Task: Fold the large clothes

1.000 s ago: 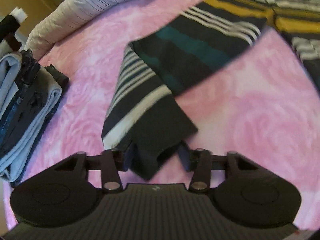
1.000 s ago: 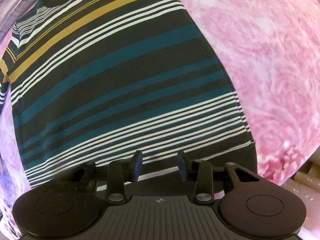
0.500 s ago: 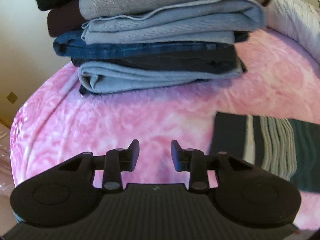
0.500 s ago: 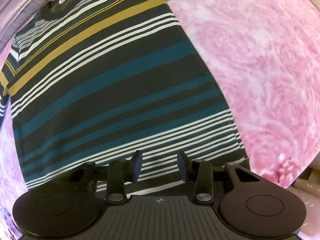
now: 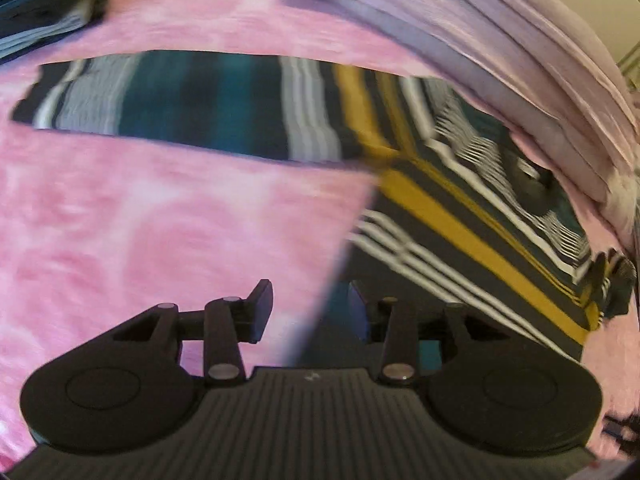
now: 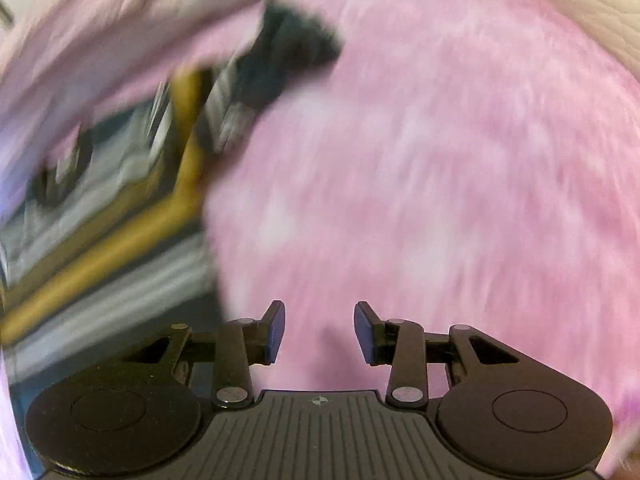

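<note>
A: What lies in front of the left gripper?

B: A striped sweater, dark with teal, white and mustard bands, spread on a pink blanket. One sleeve stretches flat to the left.

A: And the fingers?

B: Parted, nothing between them. The left one is over pink blanket, the right one over the sweater's edge.

A: Anything else?

B: Folded clothes at top left, a pale quilt along the top right. The picture is blurred.
</note>
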### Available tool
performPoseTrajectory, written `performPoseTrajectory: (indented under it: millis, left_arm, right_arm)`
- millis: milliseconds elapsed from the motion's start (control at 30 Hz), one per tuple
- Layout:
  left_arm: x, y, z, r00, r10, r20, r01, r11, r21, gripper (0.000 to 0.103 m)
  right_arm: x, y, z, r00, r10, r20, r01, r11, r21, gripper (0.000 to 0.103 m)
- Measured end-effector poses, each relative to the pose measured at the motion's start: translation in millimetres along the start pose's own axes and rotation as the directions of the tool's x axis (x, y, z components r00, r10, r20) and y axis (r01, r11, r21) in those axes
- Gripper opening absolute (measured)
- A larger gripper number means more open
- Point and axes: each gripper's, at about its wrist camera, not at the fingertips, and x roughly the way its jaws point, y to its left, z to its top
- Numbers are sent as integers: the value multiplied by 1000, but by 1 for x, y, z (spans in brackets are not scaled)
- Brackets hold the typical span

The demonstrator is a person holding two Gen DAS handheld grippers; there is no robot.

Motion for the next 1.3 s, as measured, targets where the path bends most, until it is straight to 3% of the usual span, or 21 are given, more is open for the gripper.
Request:
performPoseTrajectory:
  millis: [133, 267, 333, 500, 533, 567, 633, 667, 733, 767, 800, 833, 867, 933, 1000, 1033, 1100, 1133, 1200, 1300]
  left_arm:
    - [10, -55, -19, 1000, 19, 19, -19, 1000, -15, 36]
    - [10, -84, -33, 997, 64, 40, -62, 997, -52, 37]
    - [9, -95, -40, 995, 86, 48, -82, 994, -78, 37]
    - [-6, -113, -50, 990, 117, 75, -110, 990, -85, 42]
    - [-10, -115, -52, 989, 129, 76, -123, 989, -78, 42]
    - [-12, -117, -52, 988, 136, 77, -131, 989, -73, 42]
    - [-18, -118, -54, 985, 150, 83, -144, 987, -71, 42]
    - [-22, -117, -54, 985, 149, 88, -143, 987, -74, 42]
    - [-28, -117, -56, 984, 149, 96, -142, 987, -77, 42]
    - [-28, -117, -57, 984, 152, 93, -145, 986, -80, 42]
    - [-27, -118, -58, 985, 149, 85, -142, 987, -81, 42]
    - [-25, -120, -60, 987, 144, 75, -138, 987, -83, 42]
    - [-22, -122, -62, 989, 138, 62, -132, 988, -85, 42]
    - [-13, -126, -67, 992, 124, 32, -121, 989, -82, 42]
    - [-3, -134, -73, 993, 118, 2, -118, 991, -69, 41]
    - [0, -138, -74, 994, 113, -7, -113, 992, -63, 41]
    - [1, -144, -75, 995, 96, -9, -97, 994, -48, 42]
    - [0, -146, -74, 996, 94, -5, -94, 995, -33, 42]
    - [-2, -148, -72, 995, 104, 1, -104, 995, -5, 42]
    - [-6, -146, -69, 994, 113, 6, -113, 994, -8, 42]
  right_arm:
    - [15, -18, 91, 989, 62, 131, -57, 998, -38, 35]
    - [36, 14, 181, 960, 146, 239, -104, 978, -178, 37]
    - [57, 42, 217, 961, 168, 221, -111, 961, -252, 40]
    - [126, 85, 271, 988, 66, 138, -14, 940, -342, 40]
    - [135, 83, 274, 993, 24, 120, 18, 942, -336, 37]
    - [142, 76, 275, 994, -2, 110, 38, 947, -320, 3]
    - [129, 46, 271, 985, 51, 163, -11, 971, -237, 5]
    - [112, 28, 268, 968, 107, 227, -68, 982, -176, 5]
    - [63, -19, 246, 890, 209, 406, -197, 978, -71, 5]
    - [38, -43, 230, 849, 213, 483, -223, 974, -38, 5]
    - [18, -66, 210, 823, 202, 531, -235, 972, -4, 5]
    - [4, -88, 191, 815, 187, 549, -246, 969, 35, 5]
    - [-4, -111, 168, 824, 150, 546, -241, 965, 99, 5]
    - [-3, -150, 126, 878, 79, 472, -213, 947, 239, 6]
    - [17, -183, 86, 968, -17, 251, -73, 936, 346, 12]
    - [26, -196, 68, 988, -67, 136, 12, 929, 369, 12]
    - [29, -218, 44, 994, -87, 71, 49, 906, 419, 16]
    - [25, -225, 40, 993, -84, 88, 38, 902, 429, 20]
    - [15, -233, 45, 983, -95, 156, 24, 914, 406, 43]
    - [8, -243, 65, 966, -110, 235, 19, 934, 357, 50]
